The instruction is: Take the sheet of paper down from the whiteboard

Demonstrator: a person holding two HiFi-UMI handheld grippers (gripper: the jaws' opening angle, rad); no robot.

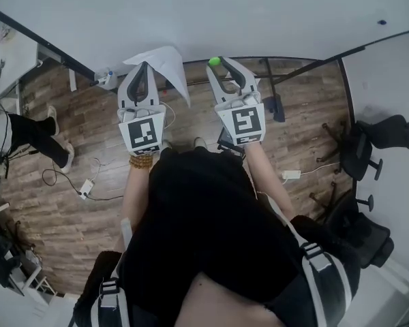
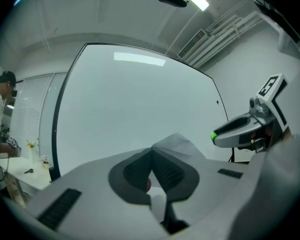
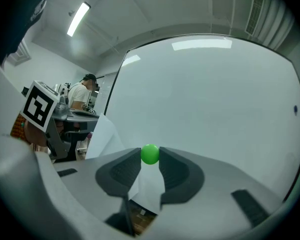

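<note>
Two hand-held claws held before the whiteboard. Left claw: jaws closed together on the sheet of paper, part of which stands out beyond the jaw tips (a small red object shows deeper in the jaw gap and cannot be identified). The sheet slants away from this claw in front of the board's lower edge, above the wooden floor; contact with the board cannot be judged. Right claw: jaws set fairly wide, their tips pressed on either side of a green ball, near the sheet's right edge.
</note>
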